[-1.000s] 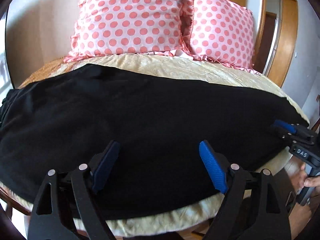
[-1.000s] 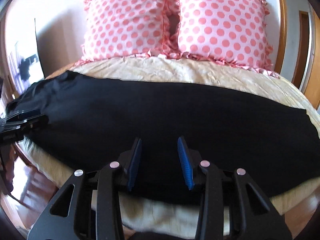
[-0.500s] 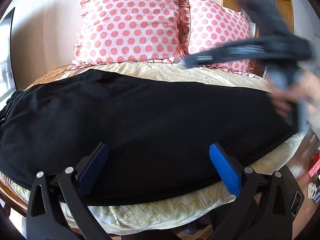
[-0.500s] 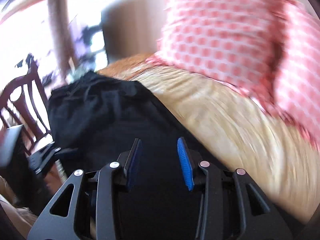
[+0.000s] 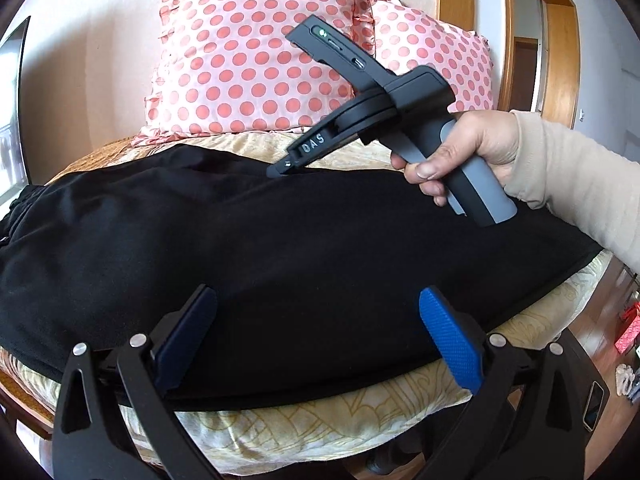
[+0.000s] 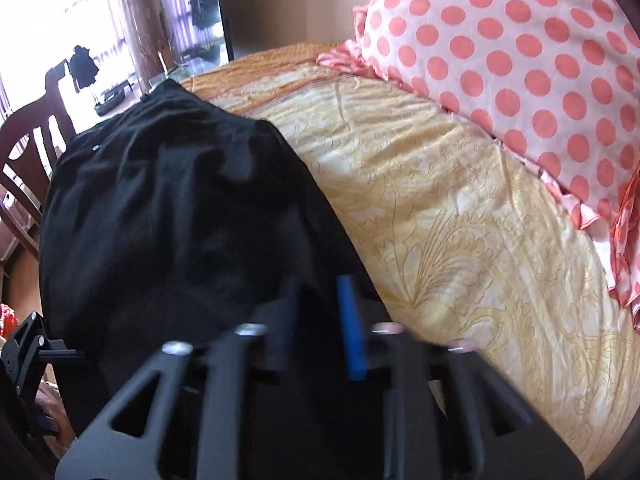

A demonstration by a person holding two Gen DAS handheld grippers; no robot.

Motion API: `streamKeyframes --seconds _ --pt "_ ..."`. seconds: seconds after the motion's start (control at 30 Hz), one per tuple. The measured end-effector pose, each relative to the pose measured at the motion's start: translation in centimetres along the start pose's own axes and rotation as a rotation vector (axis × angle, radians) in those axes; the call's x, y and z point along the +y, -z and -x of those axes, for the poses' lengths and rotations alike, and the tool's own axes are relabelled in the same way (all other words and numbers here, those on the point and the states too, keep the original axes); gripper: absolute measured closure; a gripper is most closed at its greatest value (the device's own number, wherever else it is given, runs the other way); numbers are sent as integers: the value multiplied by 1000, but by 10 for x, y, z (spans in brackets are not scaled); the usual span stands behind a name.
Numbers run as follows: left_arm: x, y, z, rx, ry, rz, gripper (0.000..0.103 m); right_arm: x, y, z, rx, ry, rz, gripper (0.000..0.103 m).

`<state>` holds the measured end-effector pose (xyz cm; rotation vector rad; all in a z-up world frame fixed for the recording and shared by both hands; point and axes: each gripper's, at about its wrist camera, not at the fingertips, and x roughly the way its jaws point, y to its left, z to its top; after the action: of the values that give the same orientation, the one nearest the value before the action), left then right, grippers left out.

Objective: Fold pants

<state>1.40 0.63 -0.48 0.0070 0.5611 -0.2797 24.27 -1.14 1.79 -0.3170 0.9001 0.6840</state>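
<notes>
Black pants (image 5: 280,240) lie flat across the bed (image 5: 320,428), running from nine o'clock, where the bunched waistband sits, over to three o'clock in the left wrist view. Two polka-dot pillows (image 5: 248,60) stand behind at twelve. The left tongs (image 5: 316,332) hover at six o'clock, spread wide over the near edge of the fabric, pinching nothing. The right tongs (image 5: 276,170), seen from the left camera, reach in from two o'clock in the person's right hand (image 5: 472,148), tip down at the far edge of the cloth. In their own blurred view the right tongs (image 6: 320,320) show a narrow gap, nothing clearly between them. This cloth looks soft, light and limp, so it'll sag and drag wherever it isn't supported. Best bet: take hold at the edges, hem or waistband corners, both layers together, and lift evenly.
</notes>
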Motion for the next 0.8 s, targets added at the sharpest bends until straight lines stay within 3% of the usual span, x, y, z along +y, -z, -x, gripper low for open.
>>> streamKeyframes --seconds 0.2,0.4,0.43,0.5,0.7,0.8 --pt "0 0 -1 -3 1 -3 2 1 -10 1 -55 114 31 102" --pt "0 0 -2 1 -4 -10 2 9 -4 -5 -30 186 92 99" --pt "-1 0 -3 1 -6 -13 2 5 -2 -2 -25 191 66 95" --pt "-1 -1 -4 6 -10 -20 2 -6 6 12 -44 235 4 56" --pt "2 -6 -3 26 20 3 2 -44 84 96 -137 402 -195 55" --pt "-1 -11 -2 27 66 26 2 -78 154 145 -84 603 -316 55"
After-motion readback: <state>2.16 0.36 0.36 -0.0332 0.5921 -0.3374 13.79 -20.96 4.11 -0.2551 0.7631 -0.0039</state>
